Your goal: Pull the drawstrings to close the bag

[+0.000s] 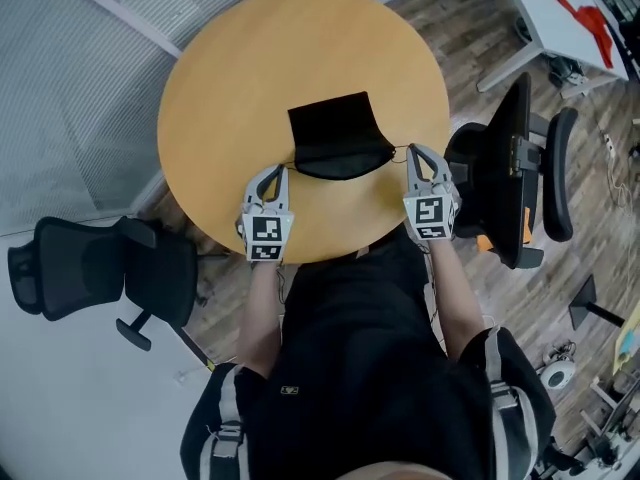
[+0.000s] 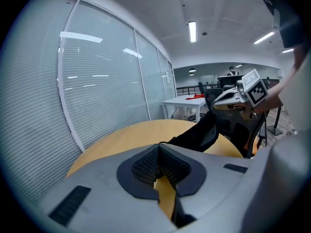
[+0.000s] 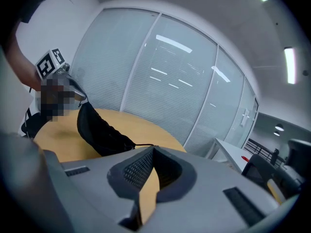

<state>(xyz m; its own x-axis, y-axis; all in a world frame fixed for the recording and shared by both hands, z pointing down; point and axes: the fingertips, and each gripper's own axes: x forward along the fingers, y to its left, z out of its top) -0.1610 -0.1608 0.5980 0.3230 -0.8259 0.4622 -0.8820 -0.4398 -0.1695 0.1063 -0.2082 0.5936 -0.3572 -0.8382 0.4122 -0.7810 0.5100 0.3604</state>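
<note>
A black drawstring bag (image 1: 340, 136) hangs over the round wooden table (image 1: 230, 88), its mouth sagging toward me between the two grippers. My left gripper (image 1: 277, 170) is shut on the left drawstring (image 1: 288, 161), a thin cord running to the bag's left corner. At the bag's other corner, the right gripper (image 1: 413, 152) is shut on the right drawstring (image 1: 400, 149). In the left gripper view the jaws (image 2: 159, 148) meet, with the bag (image 2: 199, 135) and the right gripper (image 2: 245, 92) beyond. The right gripper view shows closed jaws (image 3: 151, 149), the cord (image 3: 141, 145) and the bag (image 3: 99, 130).
A black office chair (image 1: 95, 263) stands at the table's left, and another (image 1: 520, 168) close at its right. A white desk (image 1: 560, 13) is at the far right. A glass wall with blinds (image 2: 97, 81) runs along the far side.
</note>
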